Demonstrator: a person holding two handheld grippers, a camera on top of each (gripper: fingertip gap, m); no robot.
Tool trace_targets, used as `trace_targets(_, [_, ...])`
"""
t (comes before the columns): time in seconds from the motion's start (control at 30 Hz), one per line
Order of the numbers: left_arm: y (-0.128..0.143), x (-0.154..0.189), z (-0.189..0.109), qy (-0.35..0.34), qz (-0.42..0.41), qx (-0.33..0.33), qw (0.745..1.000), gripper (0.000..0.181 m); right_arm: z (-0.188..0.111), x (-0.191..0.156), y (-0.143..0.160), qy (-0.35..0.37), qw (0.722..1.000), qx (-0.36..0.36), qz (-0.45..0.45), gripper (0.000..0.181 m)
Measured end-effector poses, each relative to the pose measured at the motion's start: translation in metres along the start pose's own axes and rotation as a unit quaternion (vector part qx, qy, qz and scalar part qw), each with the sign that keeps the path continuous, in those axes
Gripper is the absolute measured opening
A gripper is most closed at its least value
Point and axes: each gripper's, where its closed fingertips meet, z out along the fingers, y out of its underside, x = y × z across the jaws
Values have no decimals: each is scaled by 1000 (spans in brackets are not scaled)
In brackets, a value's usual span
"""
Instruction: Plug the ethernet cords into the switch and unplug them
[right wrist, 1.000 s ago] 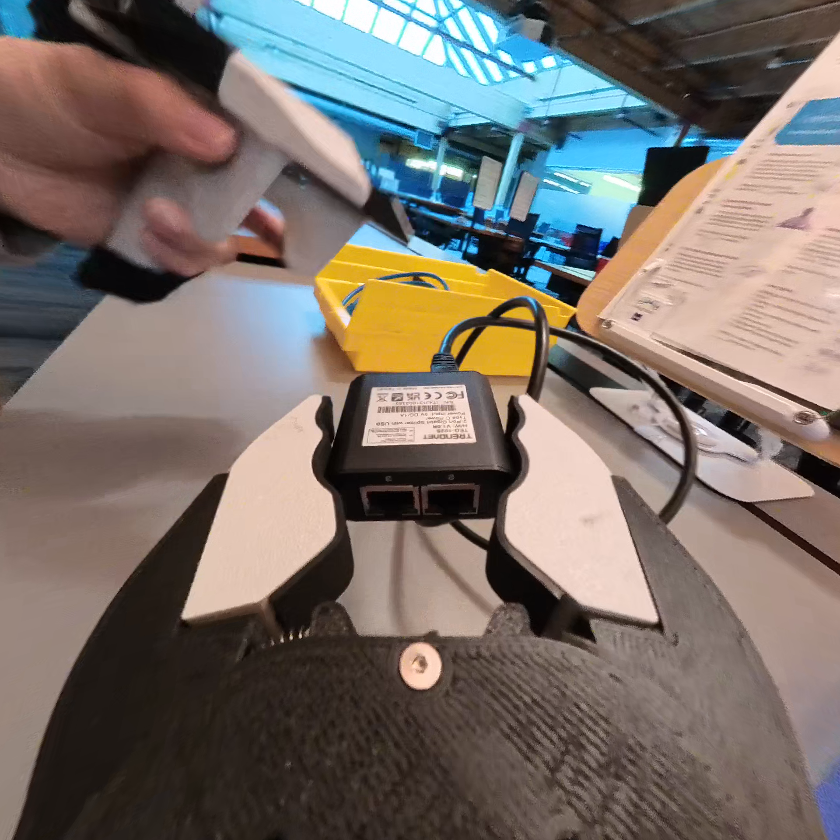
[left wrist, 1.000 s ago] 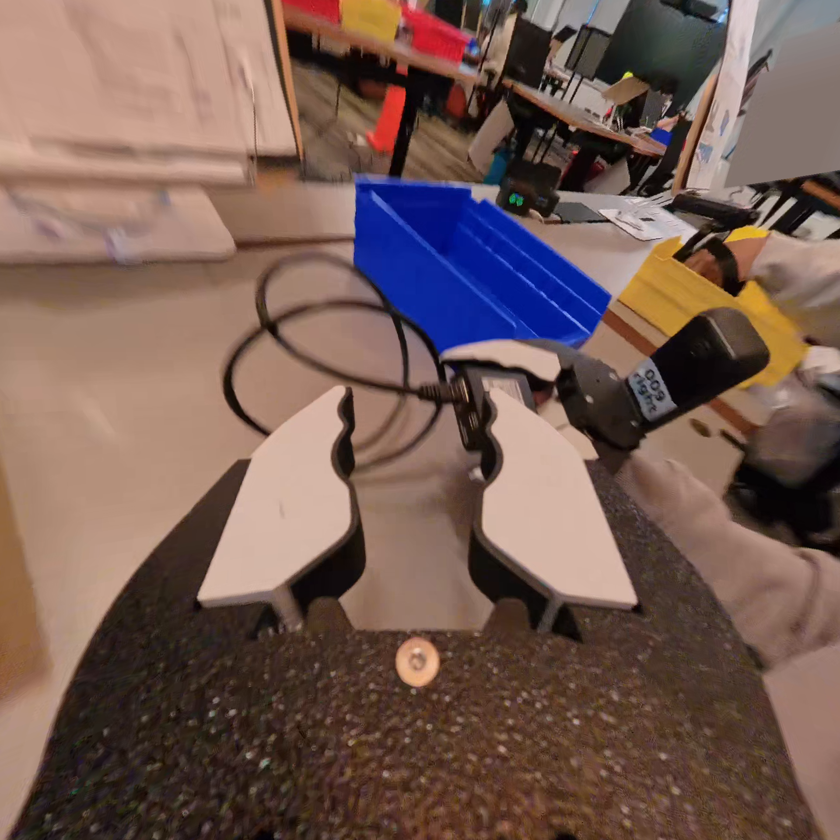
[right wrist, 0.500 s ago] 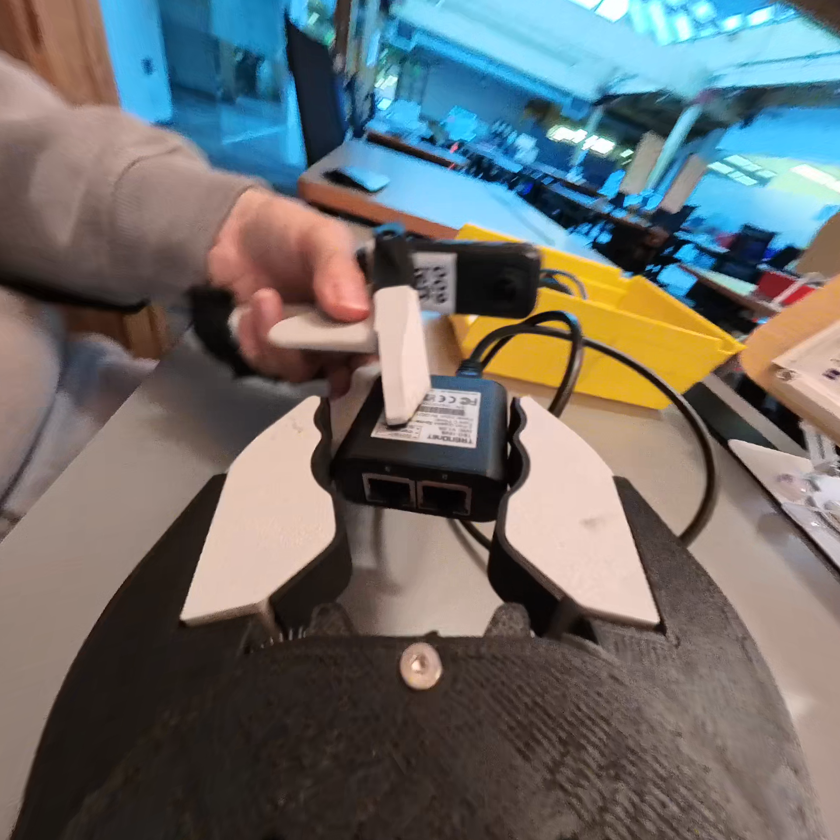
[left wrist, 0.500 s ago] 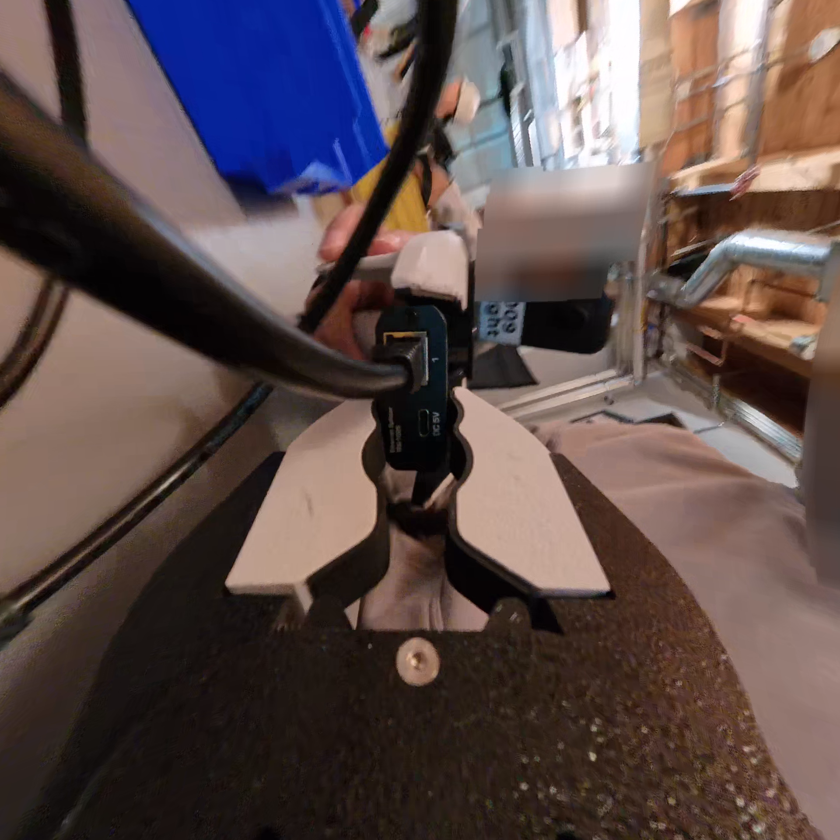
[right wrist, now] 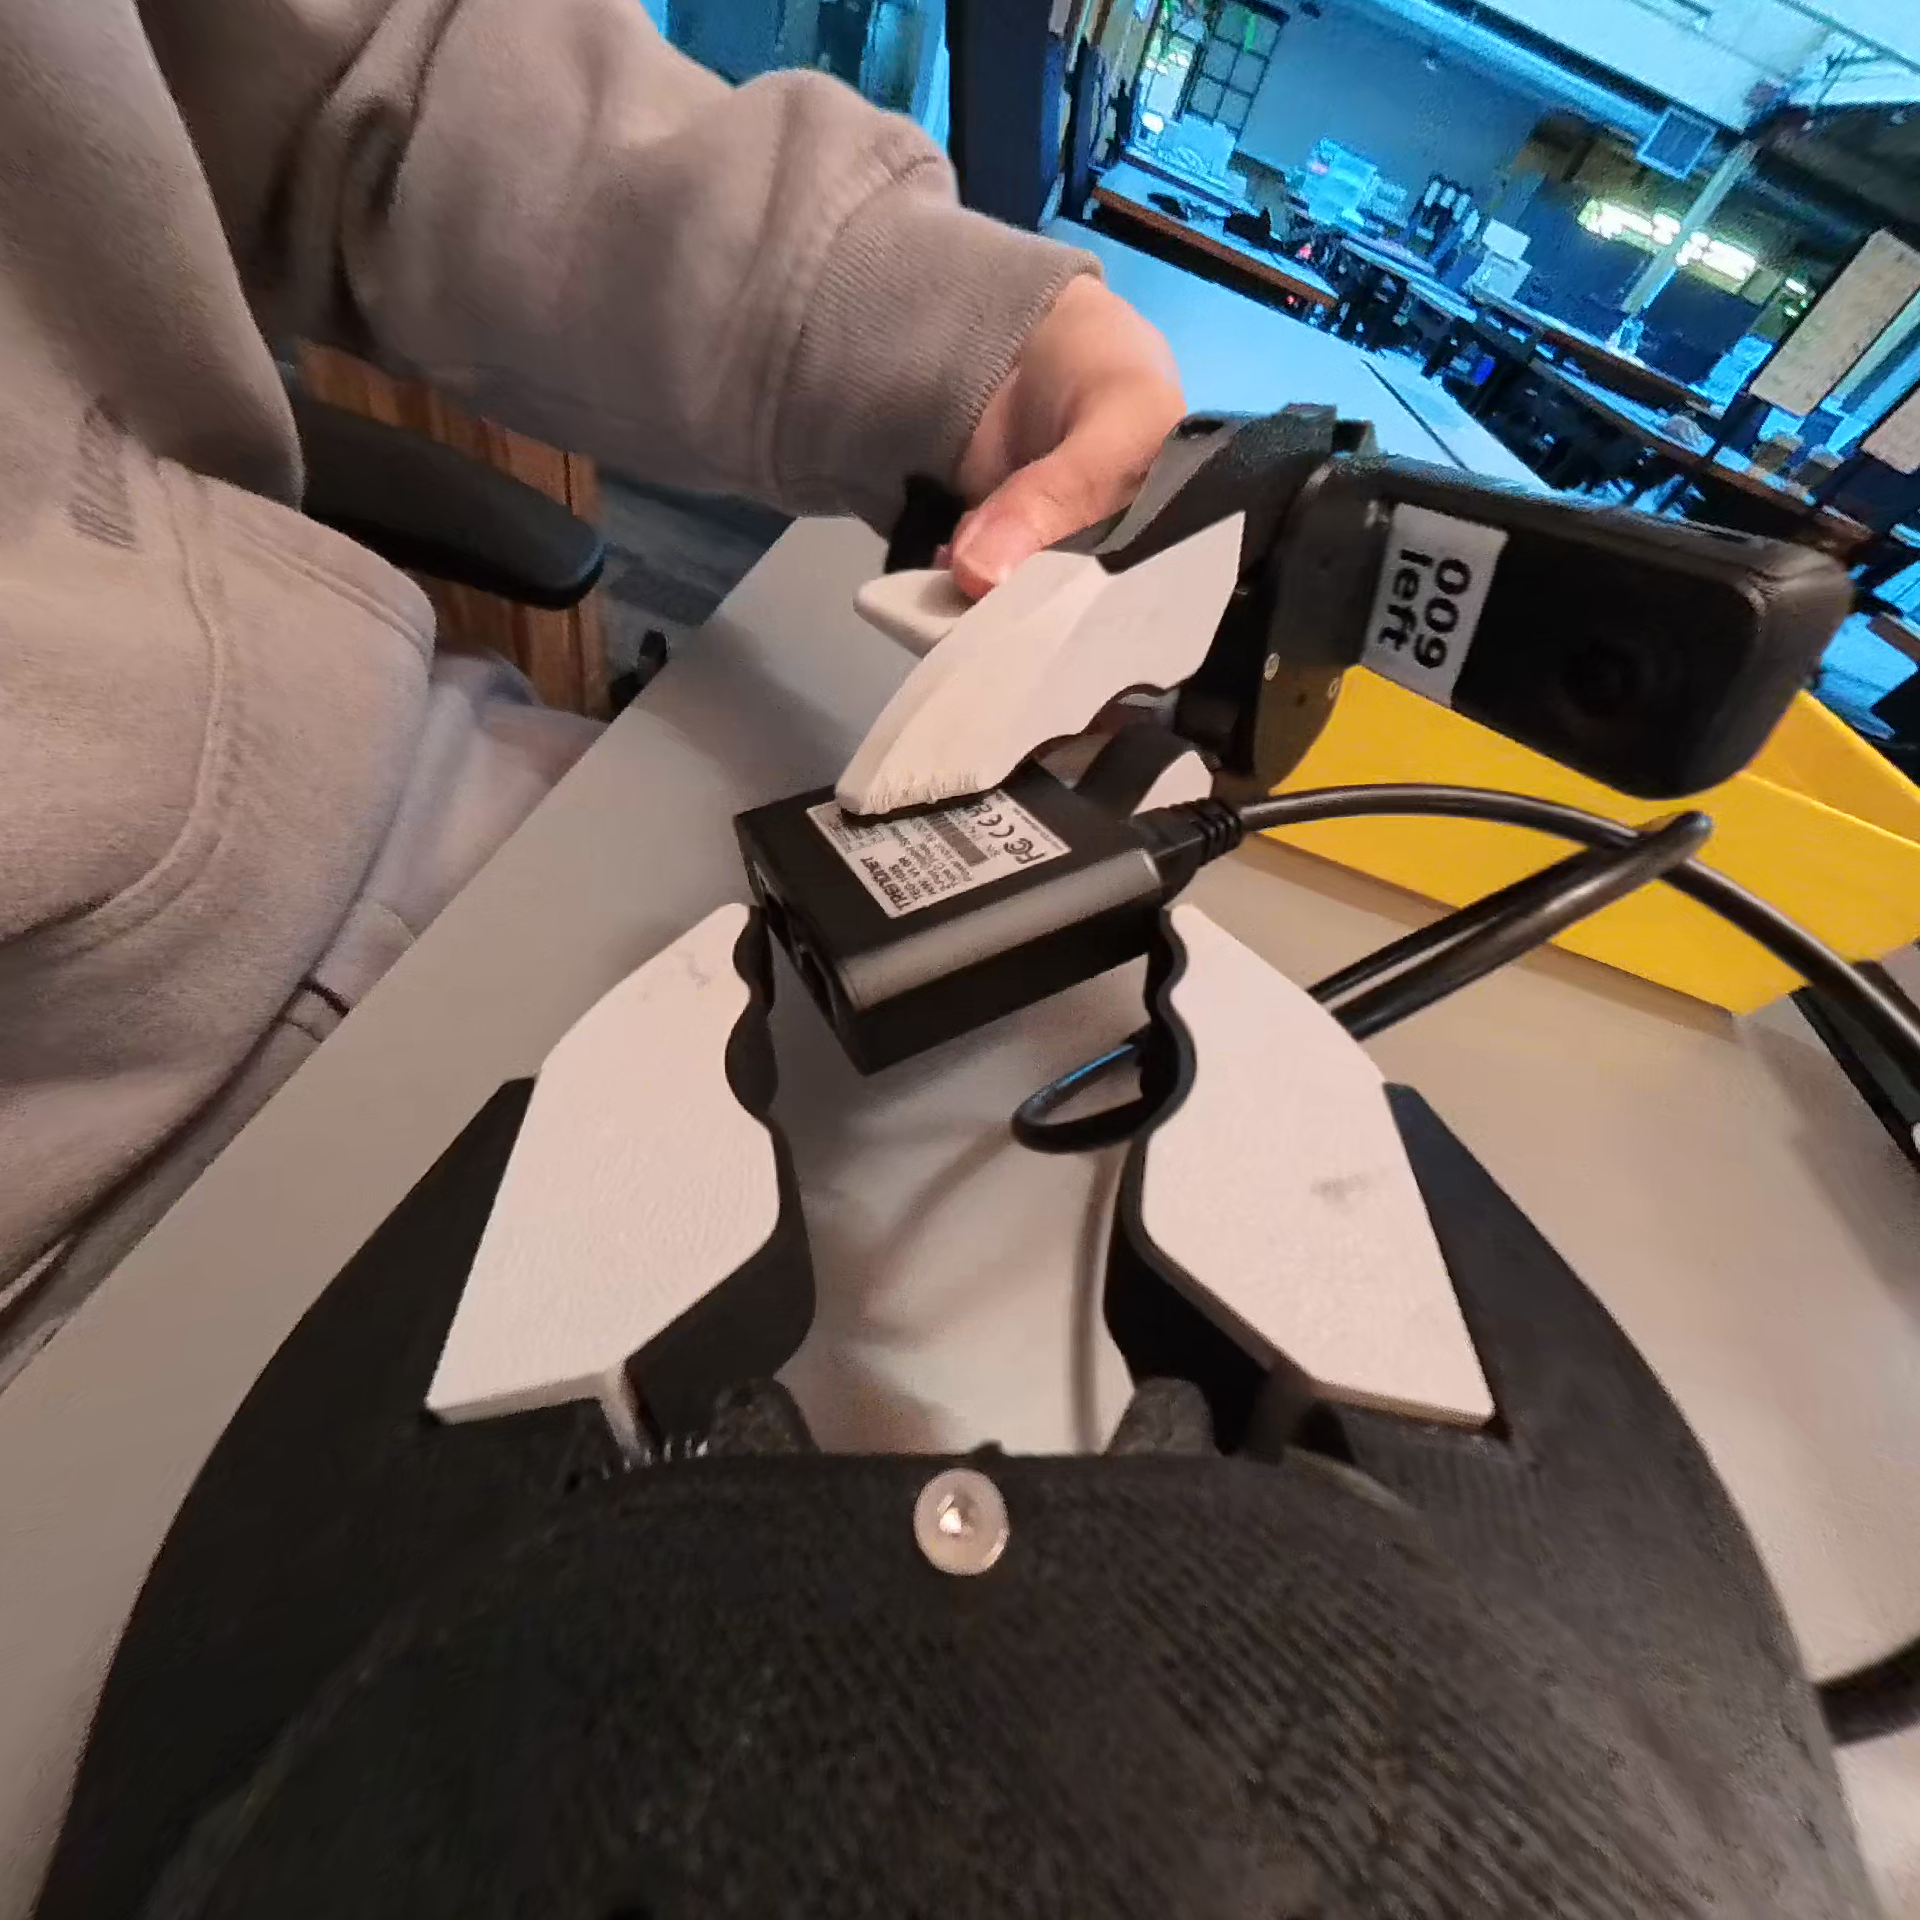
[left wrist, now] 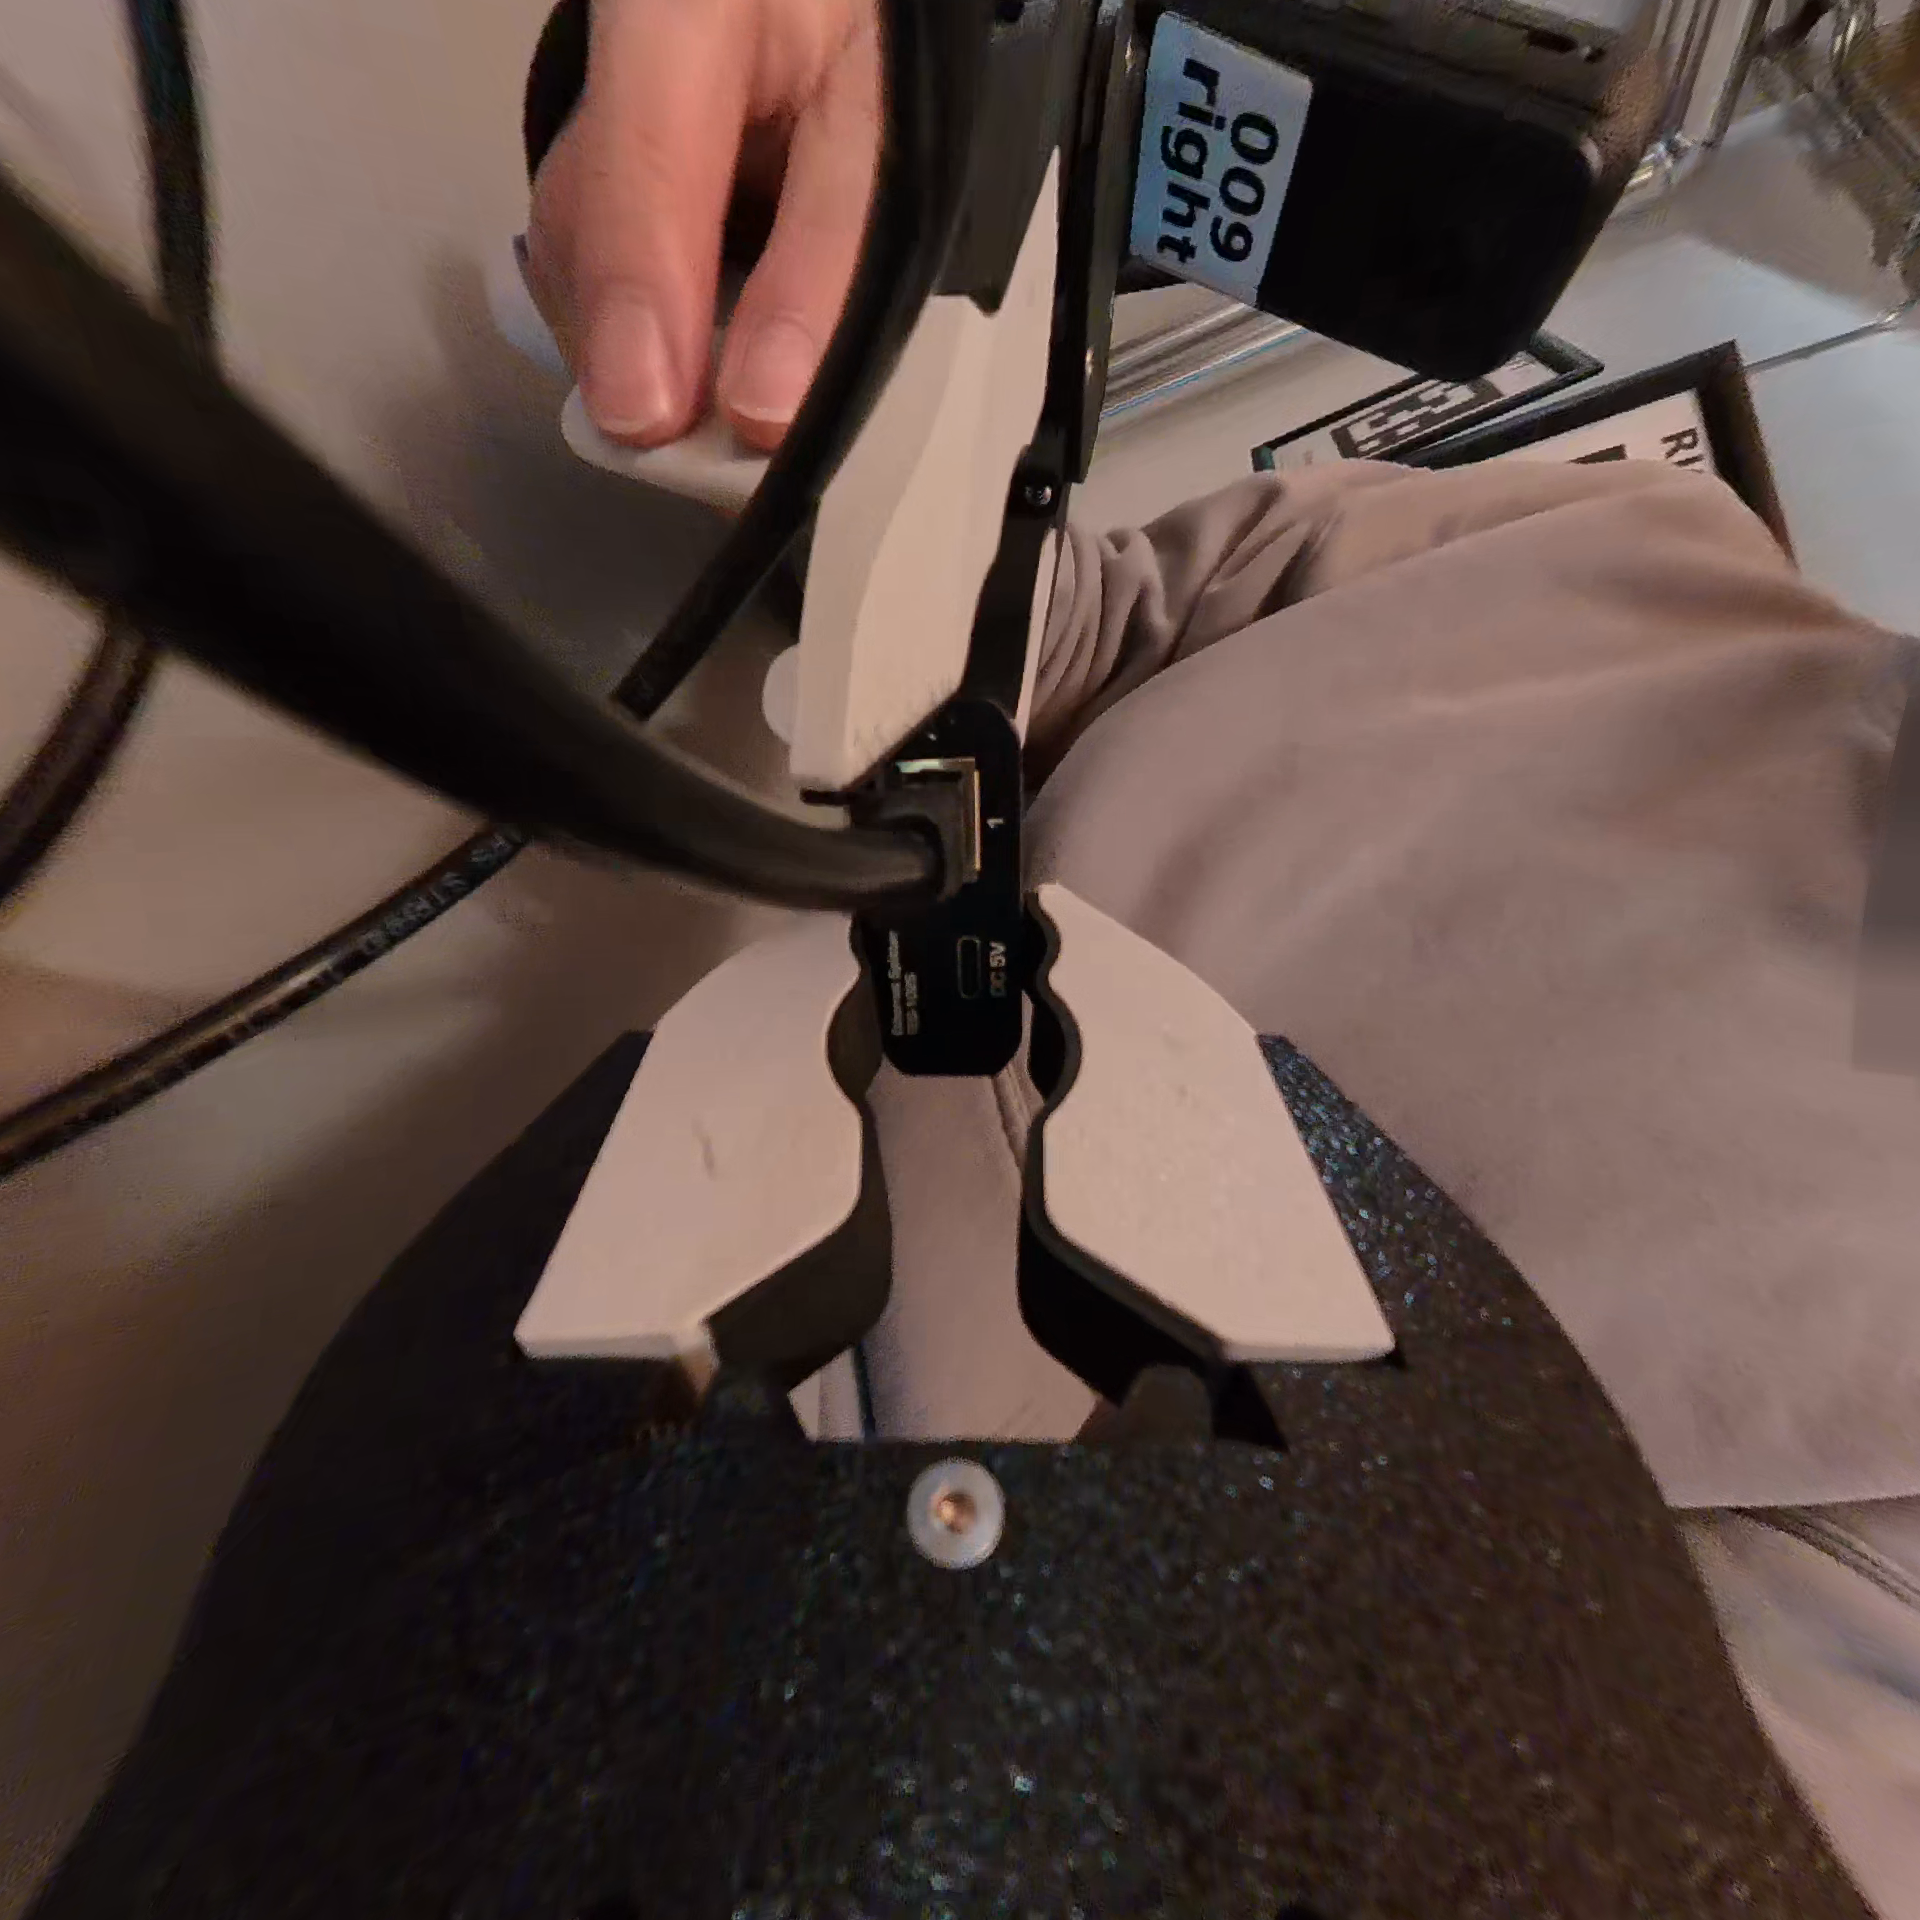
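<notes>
The black switch [right wrist: 966, 894] is off the table [right wrist: 1558, 1164], between both grippers. My right gripper [right wrist: 956, 925] has its fingertips against the switch's two near corners, and the switch sits turned at an angle between them. My left gripper [left wrist: 951, 935] is shut on the flat faces of the switch [left wrist: 951, 987]. Its upper finger [right wrist: 1018, 675] presses on the label. A black cord [right wrist: 1455, 821] is plugged into the switch's far end, and it also shows in the left wrist view [left wrist: 520, 727]. The ports on the near face look empty.
A yellow bin [right wrist: 1558, 831] stands on the table just behind the switch. The person's grey sleeve [right wrist: 520, 260] and body [left wrist: 1455, 935] are close on the left. Loops of black cord [left wrist: 260, 997] lie on the table. A chair armrest [right wrist: 447, 520] is beyond the table edge. My left and right fingertips are right by each other.
My left gripper swung in from the table and closed on the switch. The switch has turned at an angle between the right gripper's fingers. Both hands have come close together.
</notes>
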Motion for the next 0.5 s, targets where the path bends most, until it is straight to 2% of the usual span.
trace_targets(0.13, [-14, -3, -8, -7, 6, 40, 999, 23, -2, 13, 3, 38, 999, -7, -19, 68])
trace_targets(0.2, [-38, -3, -23, -16, 14, 133, 991, 23, -7, 36, 1, 112, 994, 5, -19, 67])
trace_targets(0.27, [-60, -9, -44, -49, 7, 237, 970, 35, -16, 66, -1, 213, 977, 9, 5, 67])
trace_targets(0.33, [-66, -17, -55, -94, 11, 300, 949, 42, -26, 89, 1, 299, 954, 10, 33, 66])
trace_targets(0.43, [-62, -16, -43, -102, 16, 327, 939, 54, -20, 90, 4, 315, 949, 4, 22, 66])
trace_targets(0.5, [-65, -11, -37, -65, -2, 351, 934, 49, -13, 89, 5, 325, 946, -1, 13, 66])
